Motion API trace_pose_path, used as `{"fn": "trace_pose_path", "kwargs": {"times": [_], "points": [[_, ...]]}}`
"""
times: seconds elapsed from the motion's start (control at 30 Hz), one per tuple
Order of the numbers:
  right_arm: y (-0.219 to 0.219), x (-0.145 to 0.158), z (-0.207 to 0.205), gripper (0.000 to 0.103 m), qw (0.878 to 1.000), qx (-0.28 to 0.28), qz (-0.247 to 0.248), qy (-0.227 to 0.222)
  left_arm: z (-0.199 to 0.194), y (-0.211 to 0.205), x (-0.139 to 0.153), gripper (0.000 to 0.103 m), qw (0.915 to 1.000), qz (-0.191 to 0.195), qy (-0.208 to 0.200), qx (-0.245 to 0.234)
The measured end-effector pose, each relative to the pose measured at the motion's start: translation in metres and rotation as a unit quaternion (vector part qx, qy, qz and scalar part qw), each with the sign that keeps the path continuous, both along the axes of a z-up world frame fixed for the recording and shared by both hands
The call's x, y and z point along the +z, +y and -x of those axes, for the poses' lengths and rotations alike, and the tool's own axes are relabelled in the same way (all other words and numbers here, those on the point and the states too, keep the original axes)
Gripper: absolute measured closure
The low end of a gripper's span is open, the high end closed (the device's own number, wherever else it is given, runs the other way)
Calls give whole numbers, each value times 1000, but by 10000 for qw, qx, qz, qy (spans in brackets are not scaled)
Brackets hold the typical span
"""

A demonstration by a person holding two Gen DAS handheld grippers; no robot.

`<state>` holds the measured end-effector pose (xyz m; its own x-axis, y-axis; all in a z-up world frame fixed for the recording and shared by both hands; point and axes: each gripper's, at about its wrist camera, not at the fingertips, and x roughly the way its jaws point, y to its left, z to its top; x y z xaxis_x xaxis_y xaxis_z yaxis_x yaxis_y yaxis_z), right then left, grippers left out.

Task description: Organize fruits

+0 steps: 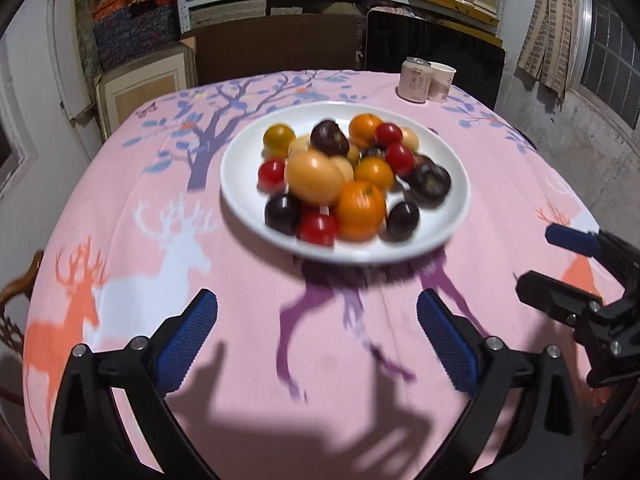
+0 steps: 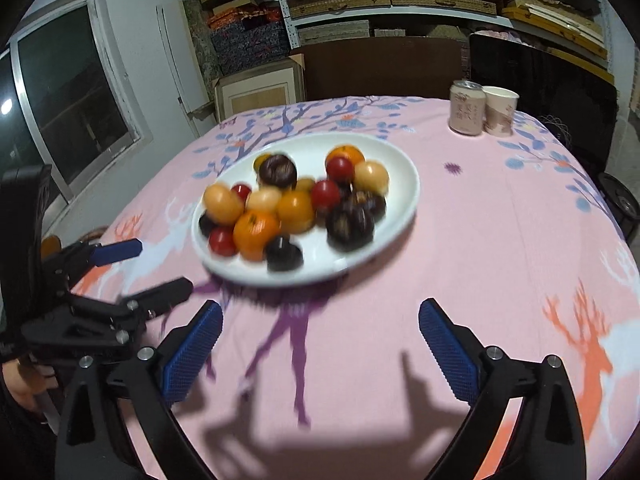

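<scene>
A white plate sits mid-table on a pink deer-print cloth, heaped with mixed fruit: oranges, red tomatoes, dark plums and a pale yellow fruit. My left gripper hovers open over the cloth, short of the plate's near rim, with nothing between its blue pads. My right gripper is open too, empty, beside the left one and to the right of the plate's near edge. Both views are slightly blurred.
A drink can and a paper cup stand together at the table's far right. Behind the table are a dark flat panel, a cardboard box and shelves of boxes. A wooden chair back shows at the left edge.
</scene>
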<state>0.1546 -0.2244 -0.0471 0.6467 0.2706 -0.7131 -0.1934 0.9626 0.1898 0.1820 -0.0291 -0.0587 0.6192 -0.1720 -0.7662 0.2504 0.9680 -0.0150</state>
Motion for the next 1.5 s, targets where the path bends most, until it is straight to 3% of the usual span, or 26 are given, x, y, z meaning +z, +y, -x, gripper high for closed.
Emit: {"fn": "trace_pose_path", "kwargs": {"times": [0.13,0.4,0.7,0.87,1.2,1.37,1.5], "points": [[-6,0,54,4,9999,-146,-35,68,57,11,6,5,9995,223,-97,182],[-8,29,146,4,9966,-490,336,-570,147,8,26,5,9983,81,-534,228],[-2,57,205,4,9927,-494,355,-1042,212,13,62,5,9920,-74,-1147,516],[-8,62,216,4,9917,-574,242,-1127,223,19,71,5,9910,33,-1203,577],[-12,61,218,4,9918,-649,137,-1096,225,19,77,5,9869,-197,-1447,689],[-14,59,217,4,9919,-655,126,-1083,219,22,76,5,9849,-328,-1442,898],[-13,58,215,4,9921,-663,125,-1060,212,26,74,5,9880,-137,-1253,897]]}}
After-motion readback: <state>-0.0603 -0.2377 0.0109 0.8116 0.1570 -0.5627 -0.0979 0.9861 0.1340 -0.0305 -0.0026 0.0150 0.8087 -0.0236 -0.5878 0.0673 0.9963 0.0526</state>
